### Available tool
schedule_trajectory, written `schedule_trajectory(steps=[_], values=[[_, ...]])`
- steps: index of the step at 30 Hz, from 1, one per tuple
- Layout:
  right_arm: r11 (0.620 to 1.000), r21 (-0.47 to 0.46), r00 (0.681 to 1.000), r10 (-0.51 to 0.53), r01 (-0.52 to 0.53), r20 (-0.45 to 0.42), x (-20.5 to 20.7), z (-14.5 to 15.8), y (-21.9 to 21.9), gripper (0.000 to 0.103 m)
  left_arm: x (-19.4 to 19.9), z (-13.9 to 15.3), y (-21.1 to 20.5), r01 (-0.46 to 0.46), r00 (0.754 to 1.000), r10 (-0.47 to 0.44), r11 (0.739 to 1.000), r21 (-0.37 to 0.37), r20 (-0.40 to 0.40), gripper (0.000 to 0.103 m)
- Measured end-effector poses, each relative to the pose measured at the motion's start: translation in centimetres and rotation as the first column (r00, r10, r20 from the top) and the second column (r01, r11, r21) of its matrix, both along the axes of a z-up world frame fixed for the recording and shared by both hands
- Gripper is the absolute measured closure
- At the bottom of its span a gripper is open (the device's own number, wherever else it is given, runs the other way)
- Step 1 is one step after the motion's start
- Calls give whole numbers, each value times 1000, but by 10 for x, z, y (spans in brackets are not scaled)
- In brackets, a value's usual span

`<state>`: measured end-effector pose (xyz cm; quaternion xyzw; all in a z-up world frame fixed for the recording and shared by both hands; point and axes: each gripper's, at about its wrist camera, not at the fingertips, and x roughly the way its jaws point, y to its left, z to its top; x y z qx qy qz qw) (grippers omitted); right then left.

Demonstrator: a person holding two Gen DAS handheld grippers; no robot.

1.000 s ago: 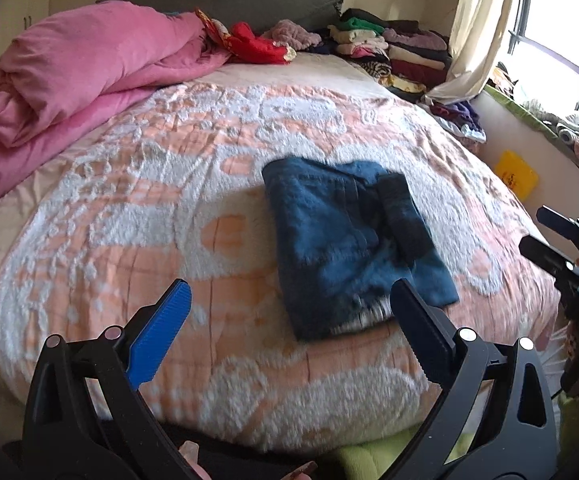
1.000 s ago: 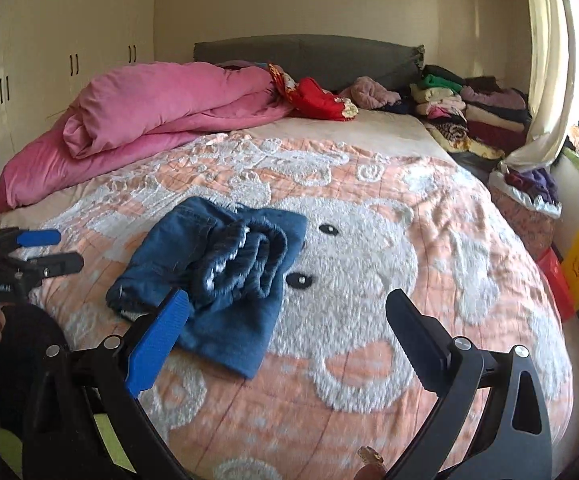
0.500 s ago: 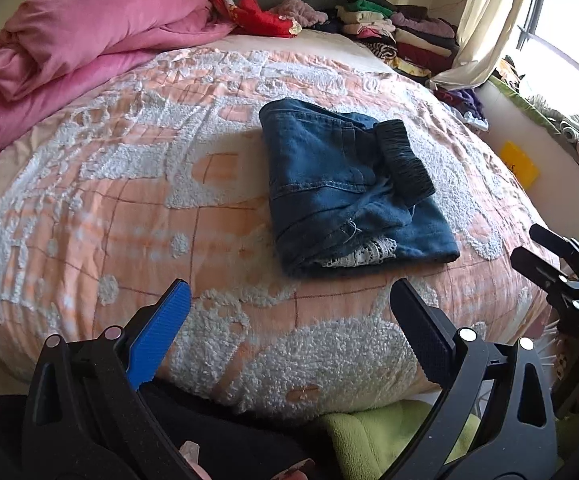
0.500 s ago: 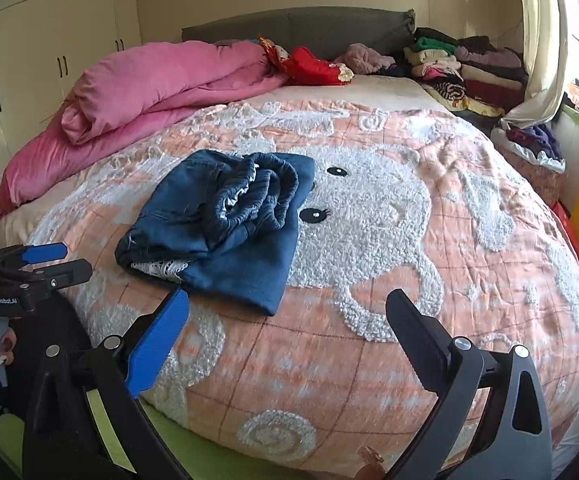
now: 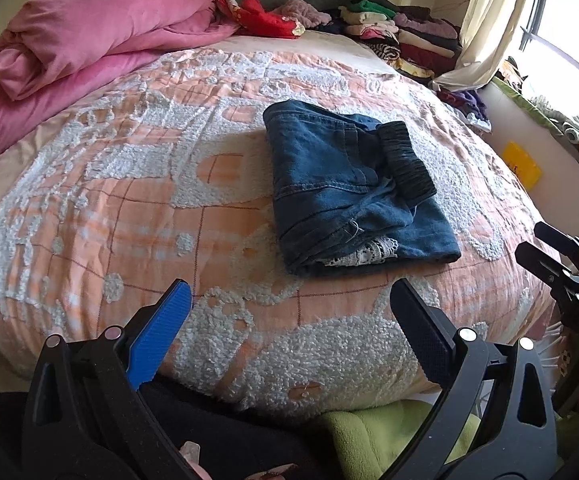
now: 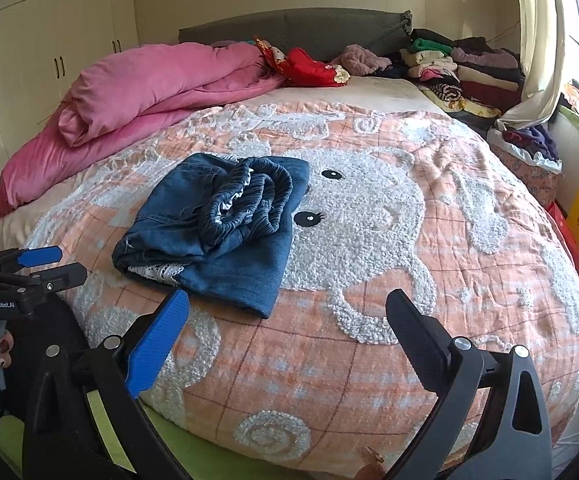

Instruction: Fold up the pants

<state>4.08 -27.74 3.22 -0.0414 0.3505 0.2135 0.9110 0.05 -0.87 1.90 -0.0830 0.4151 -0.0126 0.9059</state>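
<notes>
The folded dark-blue denim pants (image 5: 349, 188), their elastic waistband bunched on top, lie on the peach-and-white tufted bedspread (image 5: 129, 200) near the foot of the bed, while the left gripper (image 5: 289, 312) and right gripper (image 6: 287, 316) hover short of them, both spread wide and empty.

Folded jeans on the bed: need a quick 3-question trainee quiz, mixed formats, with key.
1. True or false: the left gripper is clamped on the jeans.
2. Multiple choice: what lies along the bed's far left side? A) pink duvet B) a laptop C) a suitcase
3. Fill in: the jeans rest on the orange-and-white ____, with the elastic waistband bunched on top.

Key: 1 false, both it and the right gripper are open and clear of the jeans; 2 A; 3 bedspread.
</notes>
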Motion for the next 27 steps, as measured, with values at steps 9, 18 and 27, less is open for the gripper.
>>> schedule_trajectory(steps=[9,18,27], values=[[1000,-5,1000,-1,1,0,-1,0,-1,5,-1,3,2,-3,1000,3,1000,5,4,10],[1000,-10,1000,10,-10,-1,-2,0,2,5,-2,6,3,-10,1000,10,1000,10,8,10],[1000,-12,1000,15,-15,-3,-3,0,3,5,-2,6,3,-12,1000,12,1000,12,7,10]])
